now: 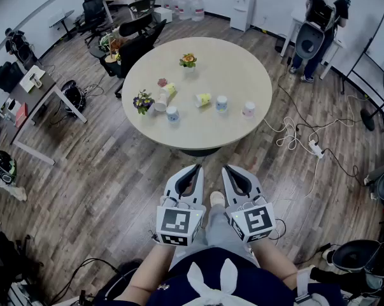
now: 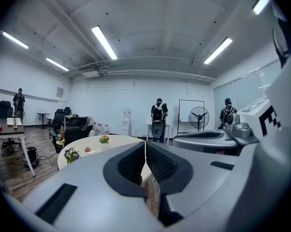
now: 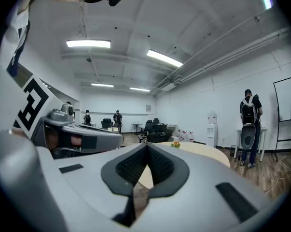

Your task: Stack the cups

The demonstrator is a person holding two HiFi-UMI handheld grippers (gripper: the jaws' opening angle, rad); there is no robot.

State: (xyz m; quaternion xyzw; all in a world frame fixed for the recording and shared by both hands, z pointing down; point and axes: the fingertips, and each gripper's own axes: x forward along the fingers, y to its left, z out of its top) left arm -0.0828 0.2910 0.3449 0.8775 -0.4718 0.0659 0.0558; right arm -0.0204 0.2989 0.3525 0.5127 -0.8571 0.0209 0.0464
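Observation:
Several small paper cups lie and stand on the round beige table [image 1: 236, 69]: a blue-banded one [image 1: 172, 113], a tipped white and yellow one [image 1: 163, 97], a tipped yellow one [image 1: 204, 99], another blue-banded one [image 1: 221, 103] and a pink-banded one [image 1: 249, 109]. My left gripper [image 1: 193, 170] and right gripper [image 1: 230, 171] are side by side over the floor, short of the table's near edge. Both are shut with nothing in them. In the left gripper view the left gripper [image 2: 145, 148] has its jaws pressed together, as does the right gripper [image 3: 147, 150] in the right gripper view.
Three small flower pots [image 1: 188, 60], [image 1: 142, 101], [image 1: 162, 81] share the table. Office chairs [image 1: 135, 43] stand at its far left, a desk [image 1: 35, 85] further left. Cables and a power strip [image 1: 314, 148] lie on the floor at right. A person [image 1: 320, 18] stands far right.

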